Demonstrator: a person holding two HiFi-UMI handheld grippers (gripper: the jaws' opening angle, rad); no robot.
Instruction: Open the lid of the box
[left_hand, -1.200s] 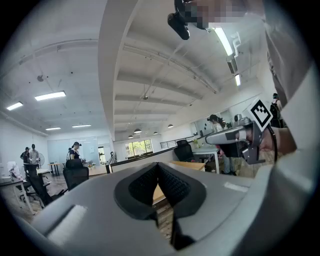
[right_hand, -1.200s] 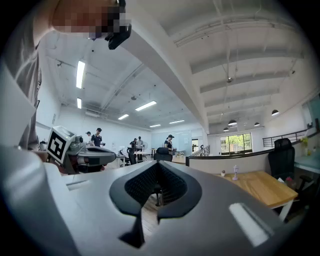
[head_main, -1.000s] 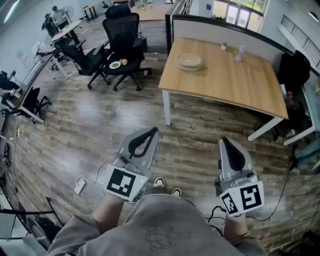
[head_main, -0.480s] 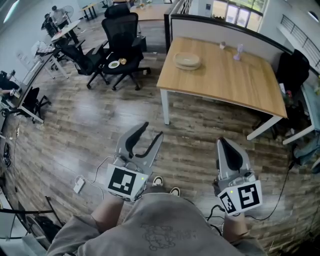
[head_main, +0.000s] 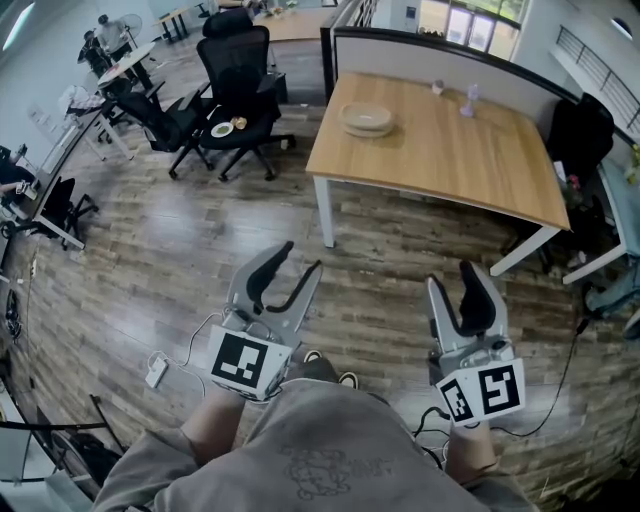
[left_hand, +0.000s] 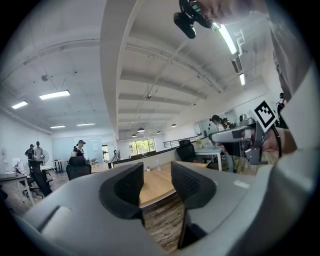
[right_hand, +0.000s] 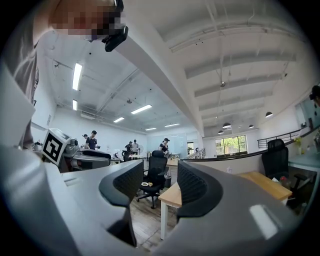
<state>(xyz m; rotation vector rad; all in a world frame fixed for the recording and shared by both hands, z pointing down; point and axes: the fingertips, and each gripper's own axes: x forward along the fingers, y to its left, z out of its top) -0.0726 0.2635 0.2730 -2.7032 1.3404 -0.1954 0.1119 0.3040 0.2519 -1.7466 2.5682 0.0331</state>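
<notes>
A pale round lidded box (head_main: 366, 119) sits at the far left of a wooden table (head_main: 460, 160), well ahead of both grippers. I hold the left gripper (head_main: 302, 256) low over the plank floor, open, with nothing between its fingers. My right gripper (head_main: 450, 277) hovers beside it, also short of the table; its jaws are opening and nothing is between them. In the left gripper view the left gripper (left_hand: 157, 175) frames the table (left_hand: 152, 189). In the right gripper view the right gripper (right_hand: 160, 182) frames the table's corner (right_hand: 172, 196).
Black office chairs (head_main: 235, 75) stand left of the table, one with a plate on its seat. A partition (head_main: 450, 48) runs behind the table, and small items (head_main: 468, 98) stand at its far edge. A white power strip (head_main: 158, 370) lies on the floor.
Both grippers were shut a second ago. The left one's jaws spread first, then the right one's in the last half second. The table has shifted slightly left in the head view.
</notes>
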